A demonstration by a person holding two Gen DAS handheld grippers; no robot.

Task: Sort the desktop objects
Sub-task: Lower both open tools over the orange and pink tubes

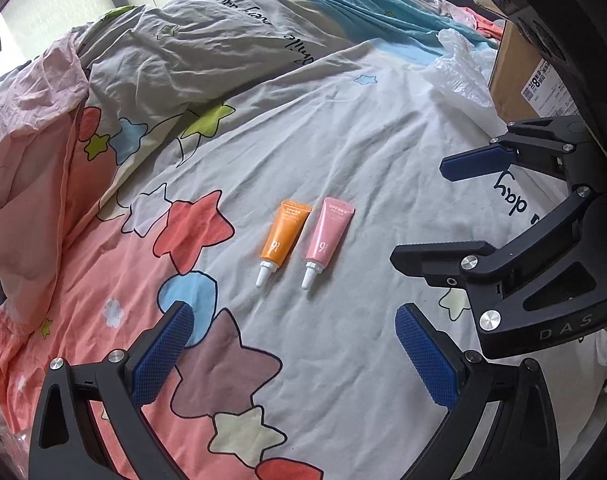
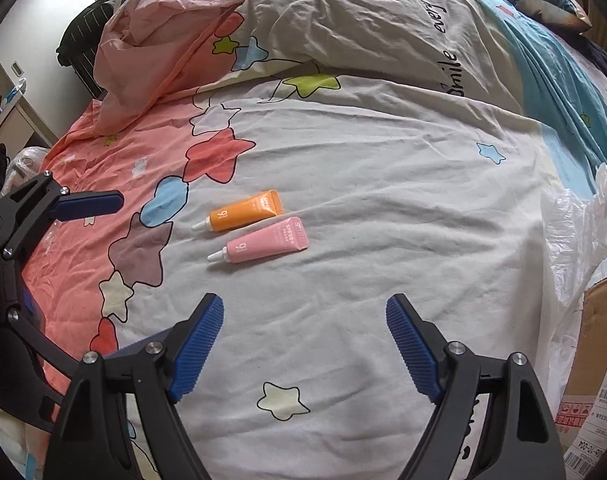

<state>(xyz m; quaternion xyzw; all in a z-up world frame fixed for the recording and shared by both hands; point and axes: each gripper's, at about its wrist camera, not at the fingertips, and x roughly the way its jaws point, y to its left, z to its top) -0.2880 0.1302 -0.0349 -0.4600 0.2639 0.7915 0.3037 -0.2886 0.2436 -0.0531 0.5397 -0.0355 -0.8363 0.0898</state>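
2 tubes, orange tube (image 2: 245, 211) and pink tube (image 2: 266, 245), lie just beside each other, so either wide-open, empty gripper, left gripper (image 1: 293, 354) or right gripper (image 2: 303, 346), could nudge both.

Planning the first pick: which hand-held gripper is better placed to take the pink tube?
Probably the right hand-held gripper: open and empty, with the pink tube nearer it than the orange tube, which lies on the left hand-held gripper's side.

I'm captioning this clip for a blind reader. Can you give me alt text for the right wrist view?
Two small tubes, an orange tube and a pink tube, lie side by side on a star-patterned duvet. The open right gripper hangs above them, empty.
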